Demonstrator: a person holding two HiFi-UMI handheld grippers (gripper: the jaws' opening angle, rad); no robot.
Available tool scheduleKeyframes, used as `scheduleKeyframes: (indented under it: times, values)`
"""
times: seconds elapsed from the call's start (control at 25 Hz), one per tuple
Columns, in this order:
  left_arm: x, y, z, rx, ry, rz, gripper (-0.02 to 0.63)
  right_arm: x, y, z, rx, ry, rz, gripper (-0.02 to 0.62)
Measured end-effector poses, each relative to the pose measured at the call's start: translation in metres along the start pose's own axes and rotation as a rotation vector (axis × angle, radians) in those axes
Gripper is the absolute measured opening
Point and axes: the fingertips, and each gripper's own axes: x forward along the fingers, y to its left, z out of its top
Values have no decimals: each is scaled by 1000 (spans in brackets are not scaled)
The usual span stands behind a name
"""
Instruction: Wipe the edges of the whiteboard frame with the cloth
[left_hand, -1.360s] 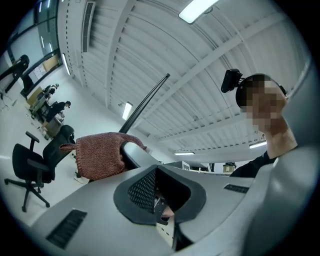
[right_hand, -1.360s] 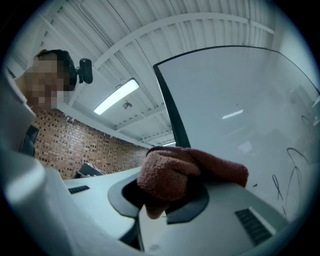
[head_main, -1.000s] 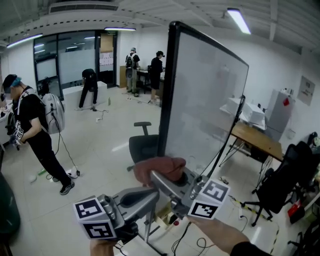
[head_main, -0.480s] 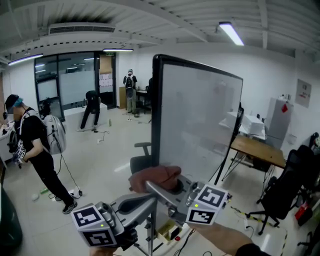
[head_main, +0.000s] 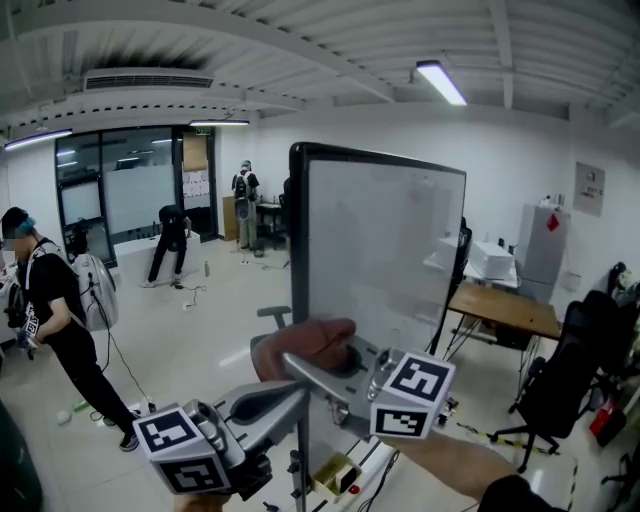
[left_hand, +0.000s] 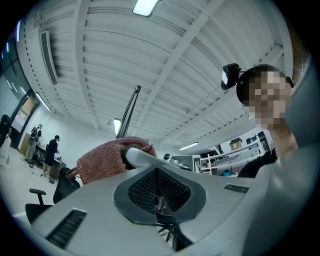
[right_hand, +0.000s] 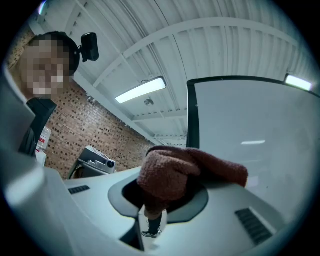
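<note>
Cloth (head_main: 305, 343), reddish-brown, sits clamped in the right gripper (head_main: 300, 363), held up at the dark upright edge of the whiteboard frame (head_main: 297, 240). Just below, the left gripper (head_main: 282, 396) has its jaws together, empty.

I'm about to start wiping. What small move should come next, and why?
Probably ease the right gripper forward until the cloth presses the frame at its left edge: the jaws are shut on the cloth, the black frame stands just ahead, and contact isn't evident.
</note>
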Motion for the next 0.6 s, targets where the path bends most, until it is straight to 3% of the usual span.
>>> scheduleKeyframes:
  times: [0.6]
  values:
    - [10, -3, 34, 33, -36, -39, -12, 10, -7, 35, -153, 73, -13, 80]
